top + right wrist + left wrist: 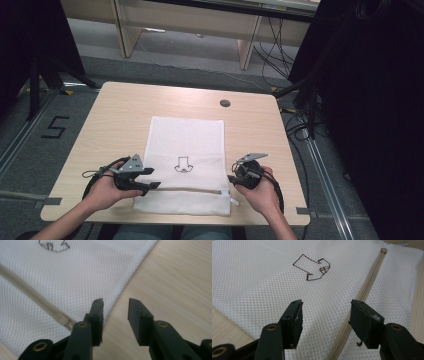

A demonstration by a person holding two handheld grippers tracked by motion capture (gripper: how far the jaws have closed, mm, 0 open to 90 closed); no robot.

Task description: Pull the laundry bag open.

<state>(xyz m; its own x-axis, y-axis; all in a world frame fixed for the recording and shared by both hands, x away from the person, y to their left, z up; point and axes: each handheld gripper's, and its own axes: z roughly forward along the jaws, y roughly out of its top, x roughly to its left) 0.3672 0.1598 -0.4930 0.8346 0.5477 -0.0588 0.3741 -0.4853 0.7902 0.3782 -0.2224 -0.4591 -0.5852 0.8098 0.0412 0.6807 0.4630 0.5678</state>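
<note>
A white mesh laundry bag (pixel 185 145) lies flat on the wooden table (pixel 115 120), with a small dark line drawing (pixel 183 166) at its middle. A beige zipper (pixel 185 190) runs across the bag near the front edge, its pull (pixel 226 192) at the right end. My left gripper (pixel 152 177) is open at the bag's left edge; its jaws hover just above the mesh (pixel 262 277) and the zipper (pixel 367 287). My right gripper (pixel 231 178) is open at the bag's right edge, beside the zipper pull (pixel 62 319), with nothing between its jaws.
A dark cable grommet (pixel 225 103) sits in the table's far side. Bare wood (pixel 175 277) lies right of the bag. Beyond the table stand a wooden desk (pixel 200 25) and black stands (pixel 45 75); cables (pixel 300 125) trail on the floor at the right.
</note>
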